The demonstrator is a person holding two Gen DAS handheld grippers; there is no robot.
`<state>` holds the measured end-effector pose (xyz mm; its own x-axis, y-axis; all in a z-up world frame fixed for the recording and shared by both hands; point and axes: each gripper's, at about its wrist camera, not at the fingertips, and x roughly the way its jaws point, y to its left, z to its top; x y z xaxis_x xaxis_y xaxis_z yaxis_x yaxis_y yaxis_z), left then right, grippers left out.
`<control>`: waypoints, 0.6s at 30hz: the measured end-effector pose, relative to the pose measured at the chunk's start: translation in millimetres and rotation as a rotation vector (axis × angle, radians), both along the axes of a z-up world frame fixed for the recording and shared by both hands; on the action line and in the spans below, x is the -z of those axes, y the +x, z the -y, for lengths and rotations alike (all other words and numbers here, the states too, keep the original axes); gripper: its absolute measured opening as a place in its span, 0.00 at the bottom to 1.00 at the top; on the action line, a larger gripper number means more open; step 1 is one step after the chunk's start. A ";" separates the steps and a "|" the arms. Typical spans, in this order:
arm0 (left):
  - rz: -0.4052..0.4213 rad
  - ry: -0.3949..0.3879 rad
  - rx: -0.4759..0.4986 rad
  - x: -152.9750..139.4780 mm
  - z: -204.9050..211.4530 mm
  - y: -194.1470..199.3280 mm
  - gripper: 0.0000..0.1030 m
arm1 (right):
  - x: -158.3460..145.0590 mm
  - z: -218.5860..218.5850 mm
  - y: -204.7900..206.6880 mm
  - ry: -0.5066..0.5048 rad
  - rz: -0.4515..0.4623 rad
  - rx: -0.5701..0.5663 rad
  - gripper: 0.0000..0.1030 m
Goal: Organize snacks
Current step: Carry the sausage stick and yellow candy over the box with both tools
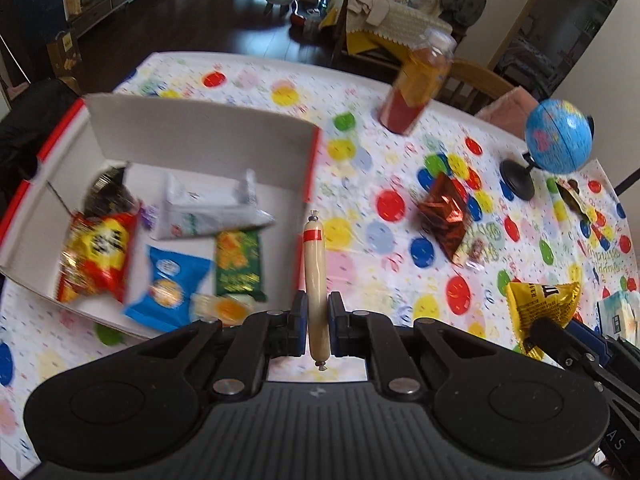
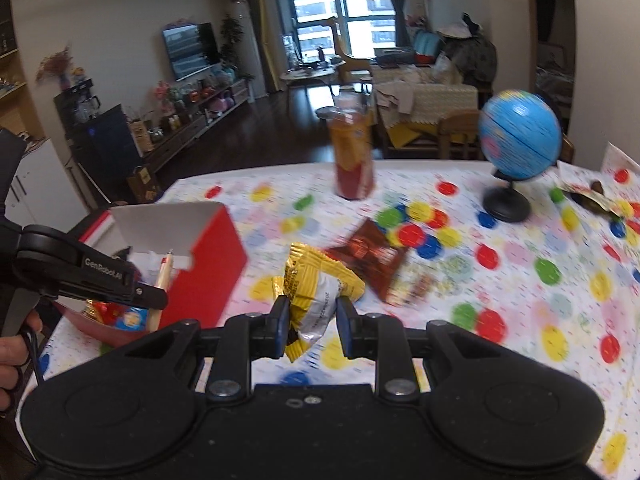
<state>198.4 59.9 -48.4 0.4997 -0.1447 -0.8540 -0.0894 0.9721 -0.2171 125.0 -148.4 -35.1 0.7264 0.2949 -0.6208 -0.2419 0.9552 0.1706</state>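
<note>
The left tool (image 1: 317,320) clamped the sausage (image 1: 314,276) low; the right tool (image 2: 312,326) pinched the yellow packet (image 2: 316,292) loosely, so either could slip short of the box (image 1: 192,136).

A table (image 1: 248,68) covered in a balloon-print cloth is carrying an open red-and-white box (image 1: 192,140), a tall orange-and-red bottle (image 1: 416,88), a small blue globe (image 1: 558,140), a brown foil packet (image 1: 446,220) and a torn wrapper (image 1: 576,198) near the globe.
</note>
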 end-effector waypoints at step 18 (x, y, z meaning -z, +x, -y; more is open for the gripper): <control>0.025 0.048 -0.072 -6.9 -136.6 19.9 0.10 | -4.4 -142.0 32.3 -0.032 0.016 -0.106 0.22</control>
<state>218.3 196.5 -41.5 0.5283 -0.0674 -0.8464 -0.1543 0.9726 -0.1738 157.4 -6.4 -30.7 0.7021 0.3504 -0.6199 -0.3440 0.9291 0.1355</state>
